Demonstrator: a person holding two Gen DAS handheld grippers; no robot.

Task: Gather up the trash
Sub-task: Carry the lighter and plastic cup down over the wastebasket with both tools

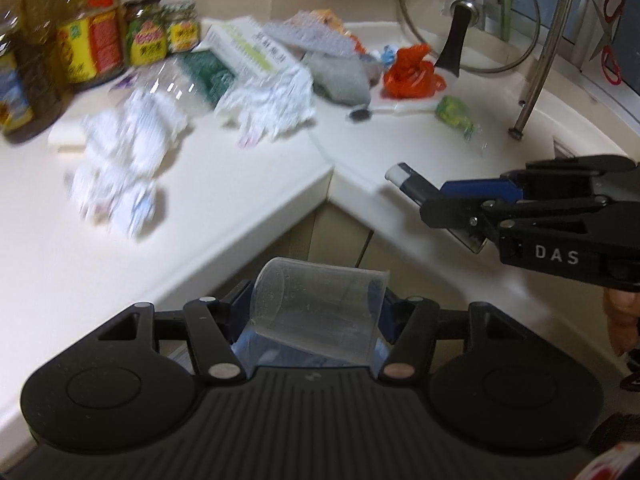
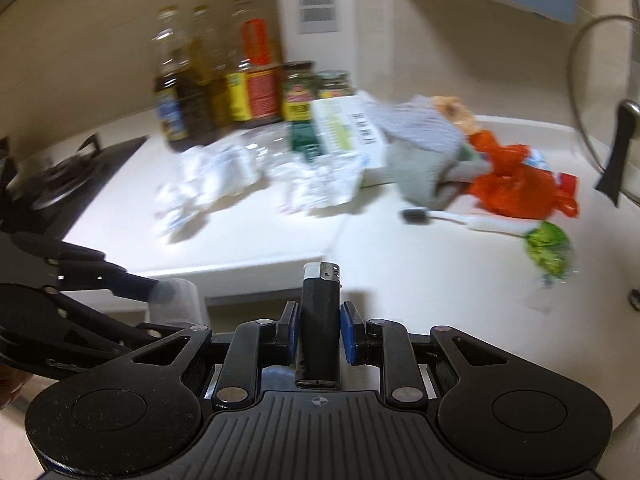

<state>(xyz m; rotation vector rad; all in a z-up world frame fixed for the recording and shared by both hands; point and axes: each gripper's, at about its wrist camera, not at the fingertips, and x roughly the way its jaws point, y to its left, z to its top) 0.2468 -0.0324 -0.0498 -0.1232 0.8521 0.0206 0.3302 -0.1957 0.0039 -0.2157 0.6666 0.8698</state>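
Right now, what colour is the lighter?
Black, with a white and silver top; the lighter shows best in the right wrist view.

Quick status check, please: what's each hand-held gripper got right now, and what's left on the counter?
Left hand-held gripper shut on clear plastic cup. Right hand-held gripper shut on black lighter. Crumpled paper, orange bag remain on counter. Nothing blocking.

Bare counter (image 2: 420,280) in front; crumpled paper (image 2: 208,184), jars (image 2: 298,92) behind

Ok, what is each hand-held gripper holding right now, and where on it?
The left hand-held gripper holds a clear plastic cup by its side walls, tipped sideways. The right hand-held gripper clamps a black lighter around its body, top end forward.
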